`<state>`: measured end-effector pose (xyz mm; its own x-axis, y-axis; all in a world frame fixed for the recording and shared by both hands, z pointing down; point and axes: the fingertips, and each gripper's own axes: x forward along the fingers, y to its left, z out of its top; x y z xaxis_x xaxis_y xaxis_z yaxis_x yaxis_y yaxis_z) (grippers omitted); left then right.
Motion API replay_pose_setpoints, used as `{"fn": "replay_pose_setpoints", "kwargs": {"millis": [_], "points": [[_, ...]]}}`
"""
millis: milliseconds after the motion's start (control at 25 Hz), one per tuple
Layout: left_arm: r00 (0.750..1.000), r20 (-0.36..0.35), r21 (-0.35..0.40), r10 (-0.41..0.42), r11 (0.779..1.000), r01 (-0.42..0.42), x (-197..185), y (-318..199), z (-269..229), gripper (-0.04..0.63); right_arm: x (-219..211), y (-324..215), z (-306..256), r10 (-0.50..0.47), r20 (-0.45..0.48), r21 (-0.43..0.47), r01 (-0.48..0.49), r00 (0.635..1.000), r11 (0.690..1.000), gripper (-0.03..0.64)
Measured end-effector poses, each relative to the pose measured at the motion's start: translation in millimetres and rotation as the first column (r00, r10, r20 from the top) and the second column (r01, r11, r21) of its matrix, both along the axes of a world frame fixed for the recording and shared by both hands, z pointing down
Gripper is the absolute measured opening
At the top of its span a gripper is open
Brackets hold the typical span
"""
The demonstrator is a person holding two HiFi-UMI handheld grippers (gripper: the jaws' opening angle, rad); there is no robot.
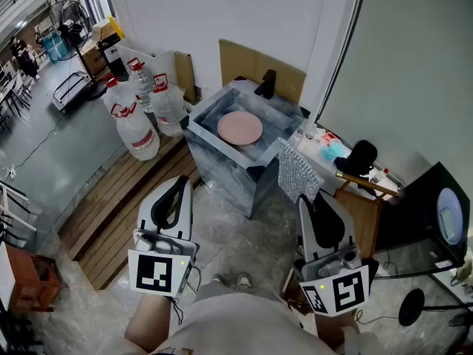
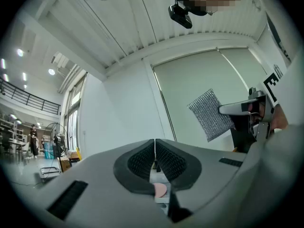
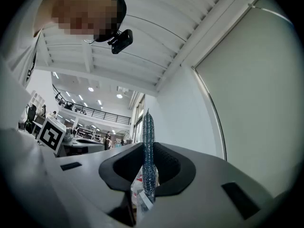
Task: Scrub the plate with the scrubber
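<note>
The scrubber (image 1: 298,171) is held clamped in the right gripper's (image 1: 309,204) jaws. The left gripper's (image 1: 178,185) jaws are closed on nothing. The pink plate (image 1: 239,128) is found lying in the sink (image 1: 219,165), apart from both.

White walls (image 1: 170,13) meet a grey floor (image 1: 74,146) — wooden pallet (image 1: 118,205), fan (image 1: 70,13) beyond.

Plate (image 1: 239,128) in sink (image 1: 222,170), bottles (image 1: 140,128) left — scrubber (image 1: 298,172) right
</note>
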<state>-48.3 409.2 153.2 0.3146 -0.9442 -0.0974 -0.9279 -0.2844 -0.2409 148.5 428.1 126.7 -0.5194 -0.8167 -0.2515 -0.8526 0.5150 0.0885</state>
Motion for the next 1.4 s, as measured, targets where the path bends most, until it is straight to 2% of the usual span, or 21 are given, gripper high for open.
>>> {"fn": "replay_pose_setpoints", "kwargs": {"millis": [200, 880, 1400], "points": [[1.000, 0.006, -0.028, 0.020, 0.999, -0.020, 5, -1, 8, 0.023, 5, 2, 2, -0.011, 0.075, -0.032, 0.013, 0.997, 0.999, 0.094], [0.999, 0.002, -0.066, 0.045, 0.997, -0.044, 27, -10, 18, 0.023, 15, -8, 19, -0.026, 0.047, -0.087, 0.030, 0.999, 0.996, 0.094], [0.999, -0.014, -0.106, 0.048, 0.993, -0.049, 7, -45, 43, 0.023, -3, -47, 37, -0.032, 0.020, -0.124, 0.034, 0.999, 0.992, 0.094]]}}
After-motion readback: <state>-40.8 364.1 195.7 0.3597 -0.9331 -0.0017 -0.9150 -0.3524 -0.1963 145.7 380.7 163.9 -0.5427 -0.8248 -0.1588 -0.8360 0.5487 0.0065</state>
